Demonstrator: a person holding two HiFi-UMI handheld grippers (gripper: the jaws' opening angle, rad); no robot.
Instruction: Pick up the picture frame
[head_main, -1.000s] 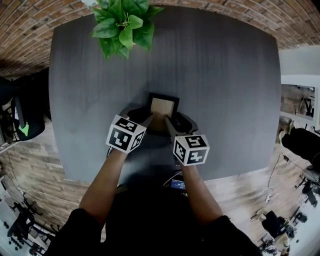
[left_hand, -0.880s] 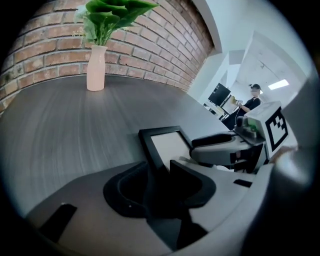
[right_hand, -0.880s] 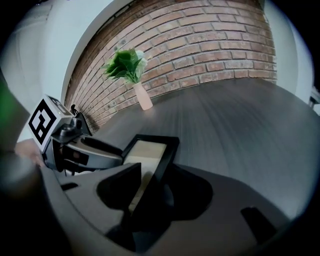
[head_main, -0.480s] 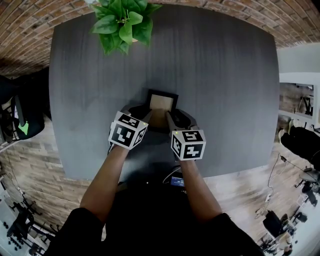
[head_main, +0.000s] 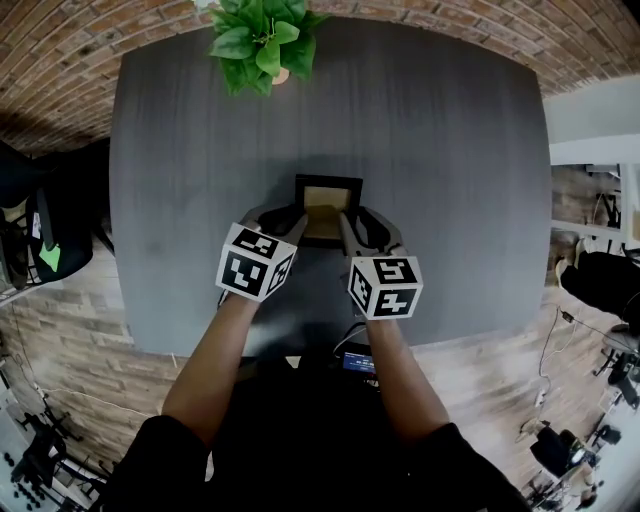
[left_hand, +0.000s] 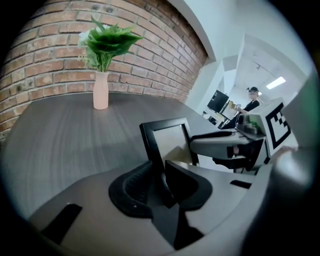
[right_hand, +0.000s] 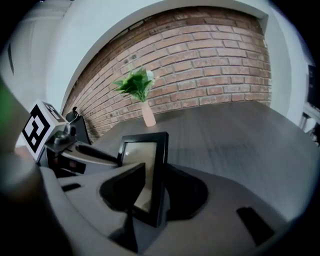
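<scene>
The black picture frame (head_main: 326, 203) with a pale insert is held upright between my two grippers, just above the dark table (head_main: 450, 180). My left gripper (head_main: 296, 222) grips its left edge; the jaws are closing and the pads press on the frame (left_hand: 167, 142) in the left gripper view (left_hand: 159, 182). My right gripper (head_main: 347, 224) is shut on the right edge, with the frame (right_hand: 145, 165) standing between its pads (right_hand: 150, 197). Each gripper also shows in the other's view: the right gripper (left_hand: 225, 147) and the left gripper (right_hand: 85, 152).
A green plant in a pink vase (head_main: 262, 40) stands at the table's far edge, in front of a brick wall (left_hand: 45, 60). A black chair (head_main: 40, 230) stands left of the table. A person (left_hand: 252, 100) is far off in the room behind.
Both grippers have closed on the frame's sides and risen a little. The frame now stands more upright between them, off the table.
</scene>
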